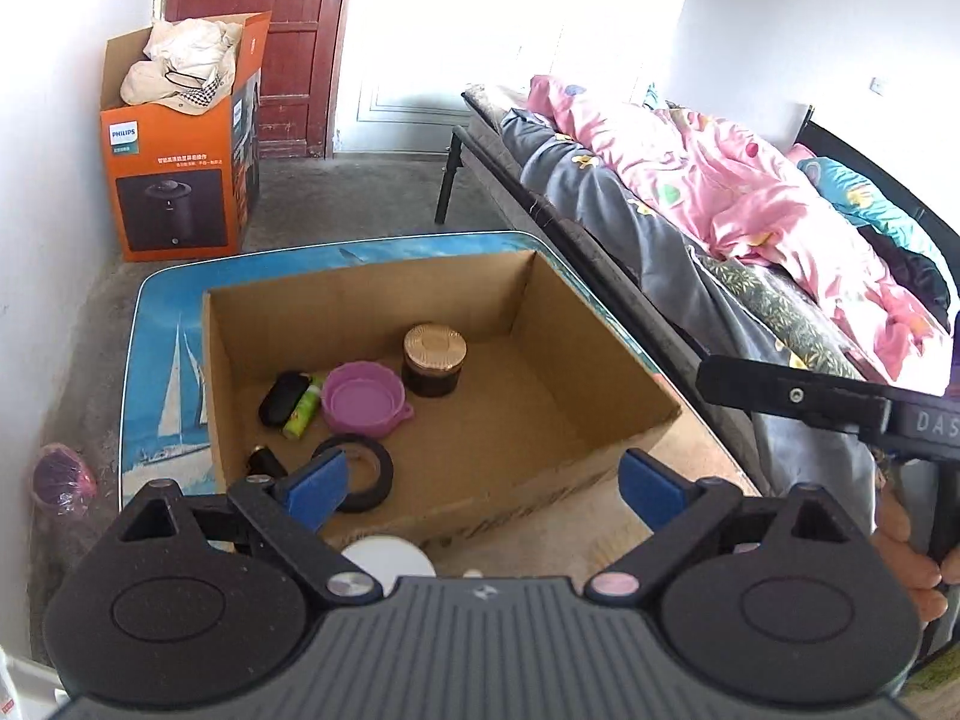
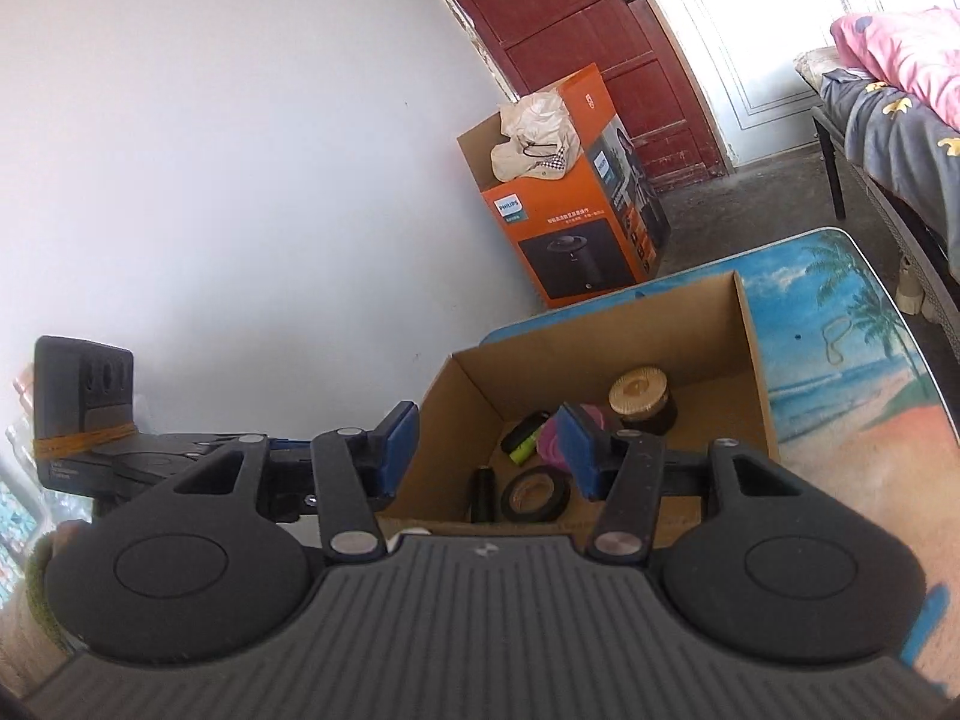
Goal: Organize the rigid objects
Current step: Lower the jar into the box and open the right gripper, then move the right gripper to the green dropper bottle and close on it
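Both tools are spread and holding nothing above the near edge of the cardboard box [image 1: 384, 312] on the tabletop [image 1: 162, 336], but the white round object [image 1: 387, 558] lies outside it, just under the left tool [image 1: 486, 480], the nearer one.

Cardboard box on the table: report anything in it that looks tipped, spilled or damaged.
Nothing stands out. In the cardboard box, the dark jar stands upright with its gold lid on, the purple bowl sits open side up, and the tape roll lies flat. Nothing looks spilled or broken. Both claws are open and empty.
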Action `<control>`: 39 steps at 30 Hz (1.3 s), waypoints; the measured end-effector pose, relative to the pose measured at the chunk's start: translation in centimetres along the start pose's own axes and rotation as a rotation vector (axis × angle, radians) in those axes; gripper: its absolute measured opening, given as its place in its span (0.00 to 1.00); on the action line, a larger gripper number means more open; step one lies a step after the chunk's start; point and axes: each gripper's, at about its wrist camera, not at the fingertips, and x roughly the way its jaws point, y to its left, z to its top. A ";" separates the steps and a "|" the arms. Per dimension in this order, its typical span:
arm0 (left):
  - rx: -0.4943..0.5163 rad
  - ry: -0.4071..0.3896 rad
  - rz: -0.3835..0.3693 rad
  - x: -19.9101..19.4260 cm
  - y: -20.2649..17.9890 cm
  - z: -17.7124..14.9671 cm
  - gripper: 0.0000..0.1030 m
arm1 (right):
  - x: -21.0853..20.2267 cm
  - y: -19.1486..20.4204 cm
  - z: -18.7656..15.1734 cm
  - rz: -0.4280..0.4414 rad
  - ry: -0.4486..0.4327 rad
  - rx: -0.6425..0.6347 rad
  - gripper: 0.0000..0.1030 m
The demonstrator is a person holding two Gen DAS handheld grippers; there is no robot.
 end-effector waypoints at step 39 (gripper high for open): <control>0.187 -0.013 0.088 9.9 -3.0 -14.0 0.58 | 12.5 4.2 -6.5 -0.059 0.334 -0.289 0.15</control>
